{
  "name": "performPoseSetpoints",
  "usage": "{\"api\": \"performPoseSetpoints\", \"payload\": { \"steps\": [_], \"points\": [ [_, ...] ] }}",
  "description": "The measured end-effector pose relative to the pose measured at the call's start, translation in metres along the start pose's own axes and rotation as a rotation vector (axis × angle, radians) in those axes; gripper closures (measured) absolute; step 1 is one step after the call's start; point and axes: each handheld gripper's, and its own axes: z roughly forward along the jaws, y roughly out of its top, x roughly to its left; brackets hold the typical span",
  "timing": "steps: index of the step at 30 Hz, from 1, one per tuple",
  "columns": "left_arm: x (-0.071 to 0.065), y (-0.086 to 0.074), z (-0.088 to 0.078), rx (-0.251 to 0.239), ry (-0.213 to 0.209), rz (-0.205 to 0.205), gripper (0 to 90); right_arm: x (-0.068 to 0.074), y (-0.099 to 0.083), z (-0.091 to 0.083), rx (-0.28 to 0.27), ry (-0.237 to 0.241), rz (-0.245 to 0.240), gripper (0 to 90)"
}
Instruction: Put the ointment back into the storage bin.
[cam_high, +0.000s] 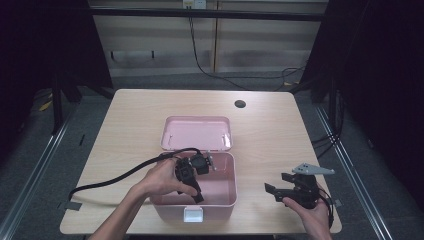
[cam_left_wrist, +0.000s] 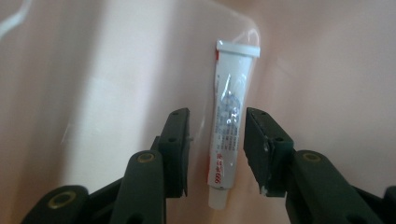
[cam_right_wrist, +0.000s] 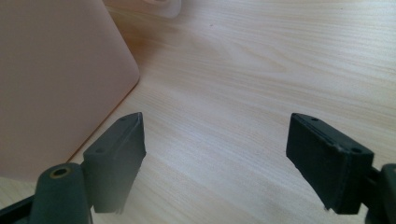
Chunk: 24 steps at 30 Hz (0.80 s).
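The left gripper (cam_left_wrist: 215, 140) hangs inside the pink box (cam_high: 227, 197) at the desk's near edge, jaws parted around a white ointment tube (cam_left_wrist: 228, 126) lying on the box floor, pads apparently clear of it (a slim gap shows on each side). The right gripper (cam_high: 281, 189) waits wide open over bare desk near the near right corner. The step looks like a grasp or release; a pickup would call for closing squarely on the tube.

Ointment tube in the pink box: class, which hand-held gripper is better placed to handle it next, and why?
Left. The left hand-held gripper is inside the pink box, jaws apart on either side of the ointment tube. The right hand-held gripper hangs open over bare table beside the box.
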Motion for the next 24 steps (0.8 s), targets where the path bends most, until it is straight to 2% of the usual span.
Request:
{"api": "performPoseSetpoints", "payload": {
  "steps": [2, 3, 6, 10, 16, 18, 20, 21, 24],
  "points": [
    [-0.003, 0.0, -0.004, -0.009, 0.004, 0.007, 60.9, 0.0, 0.0, 0.0, 0.0, 0.001, 0.001, 19.5],
    [-0.005, 0.0, -0.005, -0.006, 0.023, 0.023, 60.9, 0.0, 0.0, 0.0, 0.001, 0.003, 0.001, 19.4],
    [-0.006, -0.001, -0.008, -0.011, 0.04, 0.02, 60.6, 0.0, 0.0, 0.0, 0.0, 0.004, -0.001, 19.4],
    [-0.007, -0.002, -0.013, -0.024, 0.032, 0.023, 60.8, 0.0, 0.0, 0.0, 0.0, 0.004, -0.001, 19.5],
    [-0.009, -0.006, -0.03, -0.066, 0.051, 0.031, 61.3, 0.0, 0.0, 0.0, 0.0, 0.001, -0.001, 19.4],
    [-0.01, -0.008, -0.034, -0.087, 0.039, 0.04, 61.2, 0.0, 0.0, 0.0, 0.0, 0.002, 0.0, 19.5],
    [-0.01, -0.009, -0.038, -0.091, 0.046, 0.056, 61.7, 0.0, 0.0, 0.001, -0.001, 0.002, -0.001, 19.4],
    [-0.012, -0.01, -0.04, -0.103, 0.048, 0.042, 61.7, 0.0, 0.0, 0.0, 0.0, 0.001, -0.001, 19.4],
    [-0.012, -0.012, -0.046, -0.114, 0.055, 0.047, 61.7, 0.0, 0.0, 0.0, 0.0, 0.0, 0.001, 19.4]
  ]
}}
